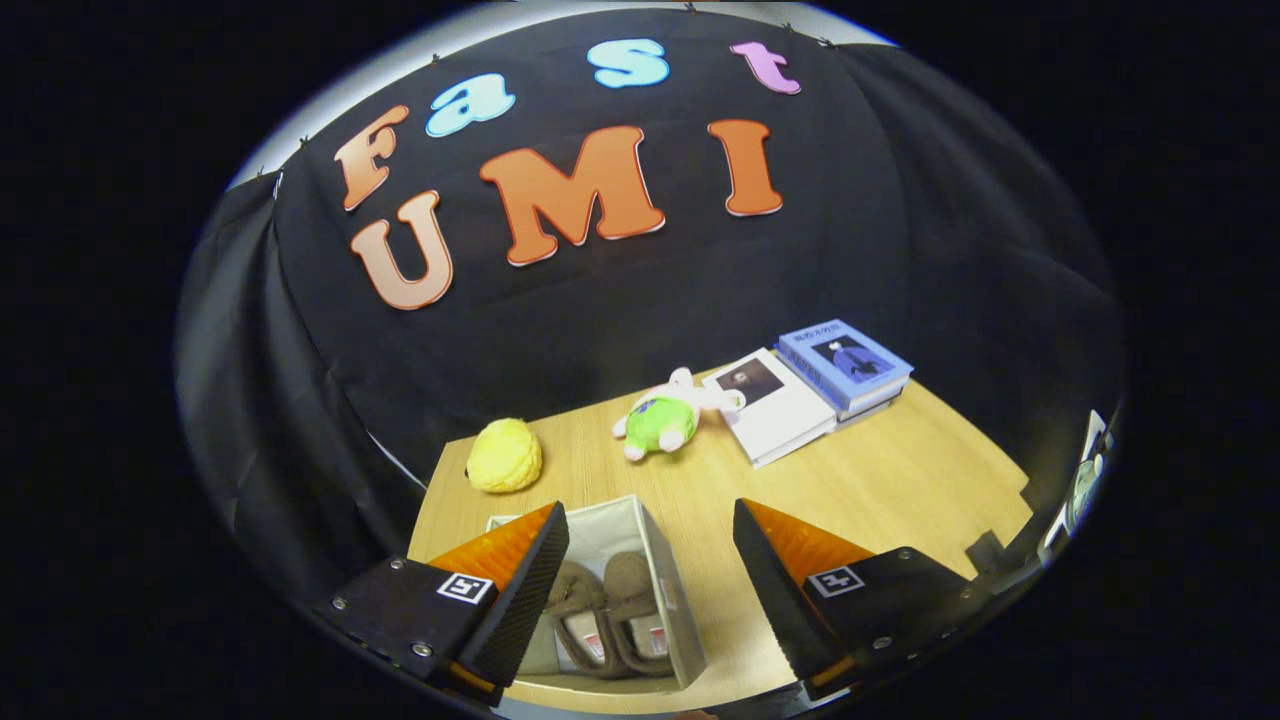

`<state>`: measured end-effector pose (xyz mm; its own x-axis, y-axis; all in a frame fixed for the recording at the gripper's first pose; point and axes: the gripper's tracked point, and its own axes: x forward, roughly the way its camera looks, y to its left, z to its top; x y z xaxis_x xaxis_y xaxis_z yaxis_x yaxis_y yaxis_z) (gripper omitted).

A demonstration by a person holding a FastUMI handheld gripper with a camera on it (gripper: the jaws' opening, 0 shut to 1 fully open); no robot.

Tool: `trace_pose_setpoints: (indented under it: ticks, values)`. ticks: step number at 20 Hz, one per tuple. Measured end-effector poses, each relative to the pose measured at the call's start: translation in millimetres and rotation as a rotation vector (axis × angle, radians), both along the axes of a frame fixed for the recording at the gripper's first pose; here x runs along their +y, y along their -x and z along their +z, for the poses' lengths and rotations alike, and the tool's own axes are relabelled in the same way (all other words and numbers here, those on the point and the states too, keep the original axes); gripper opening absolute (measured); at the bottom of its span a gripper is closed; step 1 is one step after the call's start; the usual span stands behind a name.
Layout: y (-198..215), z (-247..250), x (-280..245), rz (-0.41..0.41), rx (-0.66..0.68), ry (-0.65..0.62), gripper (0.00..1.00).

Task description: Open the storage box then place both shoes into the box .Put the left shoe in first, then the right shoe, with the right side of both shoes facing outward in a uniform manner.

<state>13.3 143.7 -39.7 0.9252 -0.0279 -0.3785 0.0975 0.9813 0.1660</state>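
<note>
Jaws wide apart, empty, above box (660,560)

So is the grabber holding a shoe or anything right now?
No, nothing. The gripper is open, its jaws spread apart and empty, hovering above the box where both shoes already sit side by side.
</note>
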Motion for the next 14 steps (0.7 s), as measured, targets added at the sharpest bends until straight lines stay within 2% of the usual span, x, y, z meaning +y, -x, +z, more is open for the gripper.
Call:
trace_pose_setpoints:
  ticks: [7, 14]
  values:
    - [9, 80, -44, -0.013, -0.163, 0.115, 0.98]
    - [12, 122, -83, 0.016, -0.288, 0.197, 0.98]
